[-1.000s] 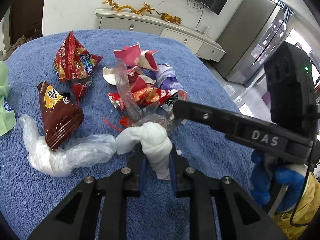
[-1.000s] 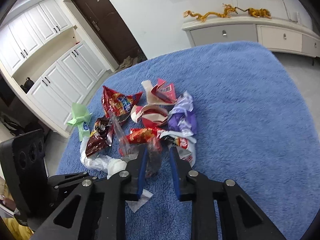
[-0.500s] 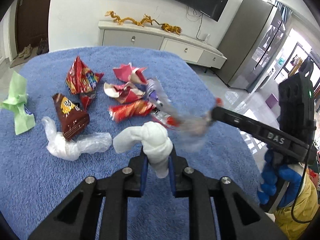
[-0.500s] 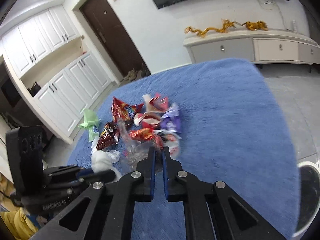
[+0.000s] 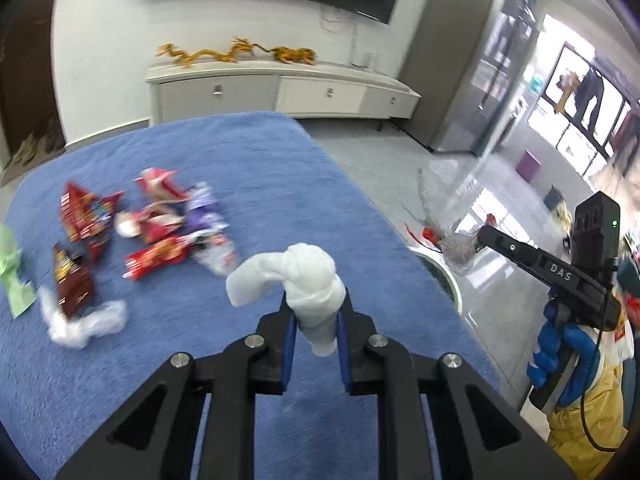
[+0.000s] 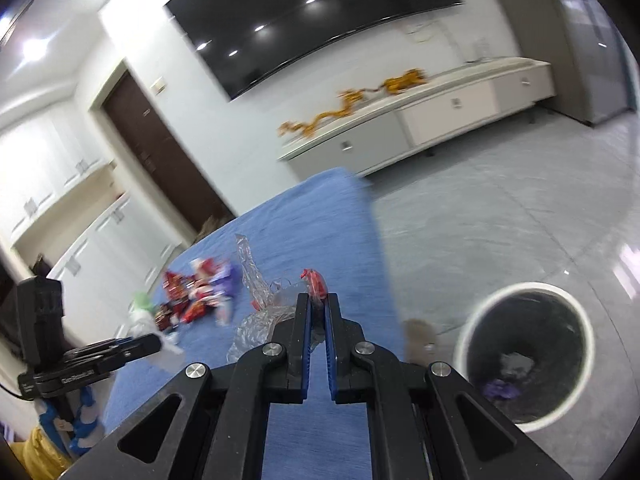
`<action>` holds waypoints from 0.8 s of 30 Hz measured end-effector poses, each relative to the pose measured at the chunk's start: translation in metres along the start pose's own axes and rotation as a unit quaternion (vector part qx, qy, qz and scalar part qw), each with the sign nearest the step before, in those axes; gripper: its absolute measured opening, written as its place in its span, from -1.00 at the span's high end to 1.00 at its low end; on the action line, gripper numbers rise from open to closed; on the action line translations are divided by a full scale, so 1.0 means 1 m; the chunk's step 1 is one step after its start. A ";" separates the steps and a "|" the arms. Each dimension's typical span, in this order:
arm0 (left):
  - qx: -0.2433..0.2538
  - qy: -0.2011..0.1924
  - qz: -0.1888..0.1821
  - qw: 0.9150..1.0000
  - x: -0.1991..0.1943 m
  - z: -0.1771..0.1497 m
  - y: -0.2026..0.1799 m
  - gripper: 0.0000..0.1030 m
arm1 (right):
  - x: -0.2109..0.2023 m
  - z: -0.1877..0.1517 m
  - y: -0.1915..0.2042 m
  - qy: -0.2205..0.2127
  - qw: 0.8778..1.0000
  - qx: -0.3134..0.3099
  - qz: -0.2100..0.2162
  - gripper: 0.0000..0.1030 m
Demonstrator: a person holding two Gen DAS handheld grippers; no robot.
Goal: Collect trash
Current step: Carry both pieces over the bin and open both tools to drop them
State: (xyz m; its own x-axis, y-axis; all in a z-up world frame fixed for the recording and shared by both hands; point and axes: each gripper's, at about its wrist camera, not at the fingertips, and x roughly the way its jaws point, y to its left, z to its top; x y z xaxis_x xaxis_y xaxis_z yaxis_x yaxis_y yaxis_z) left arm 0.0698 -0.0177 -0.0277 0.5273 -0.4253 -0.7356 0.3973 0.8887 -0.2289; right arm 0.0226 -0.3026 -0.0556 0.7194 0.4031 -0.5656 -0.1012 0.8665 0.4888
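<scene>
My left gripper (image 5: 315,312) is shut on a white crumpled tissue wad (image 5: 304,276), held above the blue cloth table (image 5: 256,168). My right gripper (image 6: 317,307) is shut on a clear plastic wrapper with red bits (image 6: 264,312), lifted near the table's right edge; the wrapper also shows in the left wrist view (image 5: 456,244). A round white trash bin with a black liner (image 6: 524,356) stands on the floor to the right of the table. Several snack wrappers (image 5: 160,232) lie in a pile on the table's left part.
A green wrapper (image 5: 12,280) and a white plastic bag (image 5: 84,324) lie at the table's left edge. A white TV cabinet with gold dragon figures (image 5: 276,88) stands at the far wall. Grey floor (image 6: 500,232) surrounds the table.
My right gripper closed on the clear wrapper, lifted it off the pile and carried it right, toward the bin. My left gripper rose and swung right with the tissue wad.
</scene>
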 end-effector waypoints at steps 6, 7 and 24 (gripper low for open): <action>0.039 0.034 -0.028 0.998 0.046 0.024 -0.051 0.68 | -0.023 -0.003 -0.065 -0.021 0.997 0.037 -0.065 0.87; 0.047 0.042 -0.035 0.997 0.057 0.029 -0.062 0.68 | -0.025 -0.003 -0.075 -0.021 0.996 0.043 -0.078 0.87; 0.123 0.126 -0.110 0.978 0.202 0.072 -0.201 0.63 | -0.002 -0.026 -0.208 0.021 0.969 0.146 -0.196 0.85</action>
State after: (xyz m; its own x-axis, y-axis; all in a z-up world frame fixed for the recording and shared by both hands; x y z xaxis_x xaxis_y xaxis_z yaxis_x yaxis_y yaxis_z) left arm 0.1511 -0.2950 -0.0844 0.2190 -0.5185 -0.8265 0.6650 0.6992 -0.2624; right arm 0.0240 -0.4756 -0.1732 0.6337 0.0766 -0.7698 0.3783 0.8373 0.3947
